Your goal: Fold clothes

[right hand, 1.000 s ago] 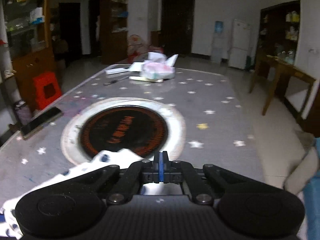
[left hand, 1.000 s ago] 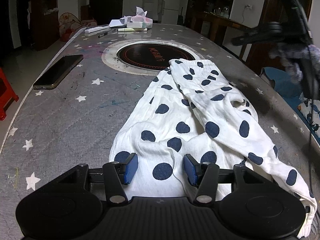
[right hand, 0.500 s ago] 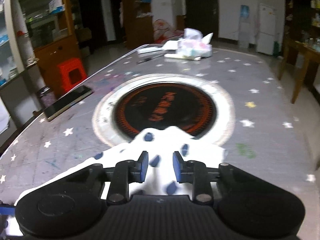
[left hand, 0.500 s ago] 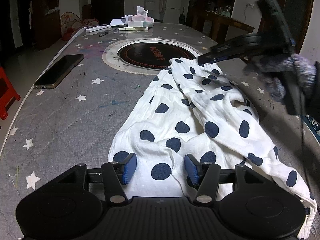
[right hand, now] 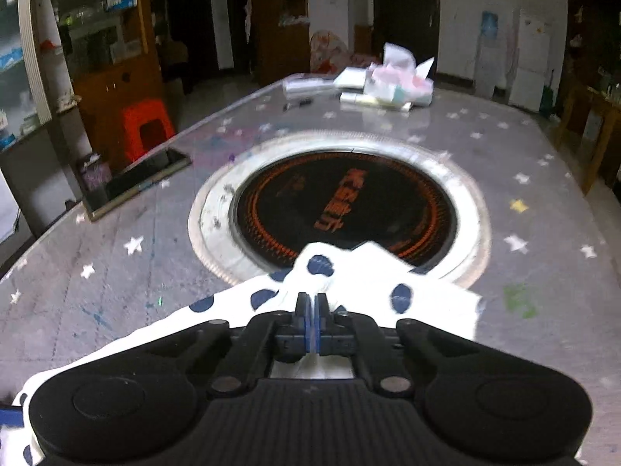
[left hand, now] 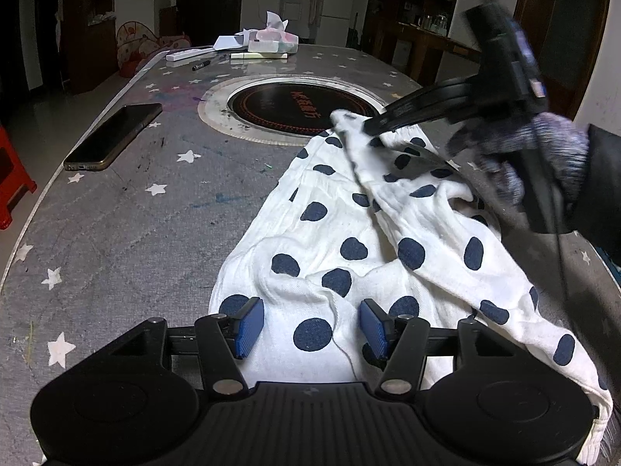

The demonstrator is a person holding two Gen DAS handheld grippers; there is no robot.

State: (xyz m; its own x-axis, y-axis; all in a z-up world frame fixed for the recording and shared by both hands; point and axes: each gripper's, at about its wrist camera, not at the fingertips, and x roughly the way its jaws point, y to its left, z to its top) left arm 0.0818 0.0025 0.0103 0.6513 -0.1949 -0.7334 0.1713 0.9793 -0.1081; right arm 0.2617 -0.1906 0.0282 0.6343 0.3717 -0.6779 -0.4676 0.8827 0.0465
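A white garment with navy dots (left hand: 349, 233) lies crumpled on the grey starred table (left hand: 116, 240). My left gripper (left hand: 310, 326) stands open low over its near end, blue pads (left hand: 248, 326) apart with cloth lying between them. In the same view my right gripper (left hand: 372, 126), held by a gloved hand (left hand: 543, 147), pinches the garment's far edge by the round cooktop. In the right wrist view the right gripper (right hand: 312, 303) is shut on that edge of the dotted garment (right hand: 368, 275), which bunches up at the fingertips.
A round black cooktop (left hand: 299, 108) (right hand: 345, 209) is set into the table beyond the garment. A phone (left hand: 112, 136) (right hand: 136, 182) lies at the left edge. Tissues and papers (left hand: 268, 40) (right hand: 396, 85) and a pen (left hand: 202, 65) sit at the far end. A red stool (right hand: 147, 124) stands beside the table.
My right gripper came down to the garment's far edge, opened over it and shut on it, raising the edge slightly. The left gripper stayed in place, open.
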